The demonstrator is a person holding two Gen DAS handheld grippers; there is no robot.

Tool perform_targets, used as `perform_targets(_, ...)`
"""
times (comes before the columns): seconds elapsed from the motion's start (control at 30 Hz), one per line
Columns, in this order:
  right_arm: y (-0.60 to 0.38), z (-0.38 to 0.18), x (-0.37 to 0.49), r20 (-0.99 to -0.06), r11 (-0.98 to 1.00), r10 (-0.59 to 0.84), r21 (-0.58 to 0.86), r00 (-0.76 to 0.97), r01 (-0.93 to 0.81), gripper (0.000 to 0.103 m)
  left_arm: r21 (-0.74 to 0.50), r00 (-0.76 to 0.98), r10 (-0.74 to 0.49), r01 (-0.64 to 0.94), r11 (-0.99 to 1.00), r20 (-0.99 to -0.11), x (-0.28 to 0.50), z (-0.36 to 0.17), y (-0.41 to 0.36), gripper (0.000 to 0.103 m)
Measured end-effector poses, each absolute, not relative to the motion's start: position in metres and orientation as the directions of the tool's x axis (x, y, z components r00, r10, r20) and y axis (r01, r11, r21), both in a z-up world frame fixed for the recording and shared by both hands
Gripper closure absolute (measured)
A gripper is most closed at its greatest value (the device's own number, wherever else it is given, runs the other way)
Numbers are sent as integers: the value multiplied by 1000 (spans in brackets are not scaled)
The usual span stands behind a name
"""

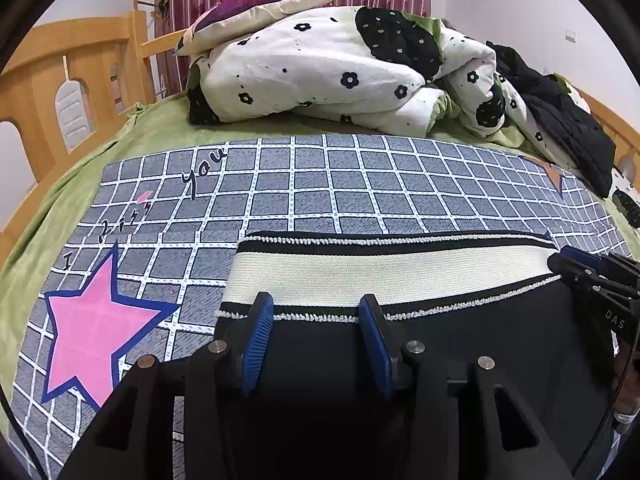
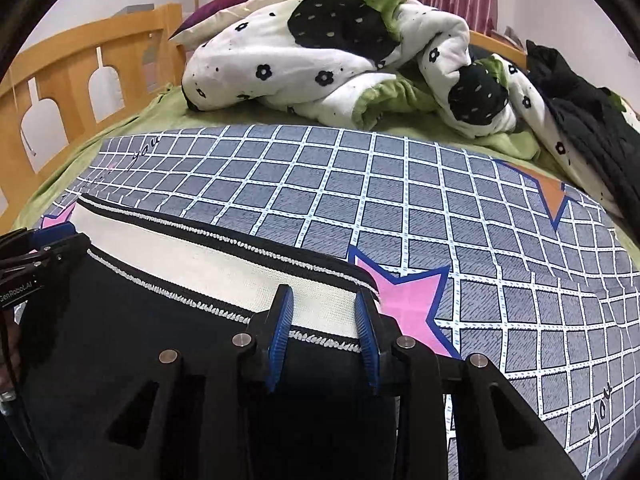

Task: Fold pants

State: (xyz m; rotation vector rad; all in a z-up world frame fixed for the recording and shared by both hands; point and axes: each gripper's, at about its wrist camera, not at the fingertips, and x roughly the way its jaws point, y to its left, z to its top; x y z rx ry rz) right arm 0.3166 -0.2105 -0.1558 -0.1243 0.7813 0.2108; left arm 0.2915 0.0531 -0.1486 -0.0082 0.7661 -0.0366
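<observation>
Black pants (image 1: 460,344) with a wide cream waistband (image 1: 380,272) lie flat on a grey checked sheet (image 1: 320,184). The waistband faces away from me. My left gripper (image 1: 316,308) is open just above the waistband's lower edge, near its left end. My right gripper (image 2: 324,304) is open over the waistband (image 2: 224,268) near its right end; the pants' black cloth (image 2: 132,320) spreads to its left. Each gripper also shows at the edge of the other's view: the right gripper (image 1: 576,268) and the left gripper (image 2: 48,240). Neither holds cloth.
A crumpled white flowered quilt (image 1: 332,68) and a pillow (image 1: 264,4) are piled at the back of the bed. A black garment (image 1: 560,120) lies at the back right. A wooden bed rail (image 1: 72,80) runs along the left. Pink star prints (image 1: 92,328) mark the sheet.
</observation>
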Motion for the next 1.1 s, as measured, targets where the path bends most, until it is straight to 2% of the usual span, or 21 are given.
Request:
perform_targets(0.2,-205,-158,310,-697,972,111,-73,708,-224,73,20,727,-5,26,999,-686,294,-149,44,60)
perform_targets(0.5,-201,-160,309,-684,972,78,-110,725,-209,73,-14,731,-29,27,1000,-682,291,-149,49,60)
perform_targets(0.63,-202,-160,309,-685,972,75,-113,725,-208,73,-34,797,29,-62,997,-604,278,-132,58,62)
perform_targets(0.67,-202,-160,308,-685,972,74,-113,725,-207,73,-47,789,11,-51,998,-614,280,-133,59,62)
perform_targets(0.73,-203,-160,308,-685,972,79,-107,724,-207,73,-57,713,-32,-11,998,-700,297,-150,58,56)
perform_targets(0.93,-204,-160,309,-688,972,88,-97,720,-212,72,-155,703,-114,5,988,-702,298,-152,73,57)
perform_targets(1.1,-208,-157,310,-712,974,100,-73,695,-216,72,-114,637,-131,67,991,-760,284,-143,71,57)
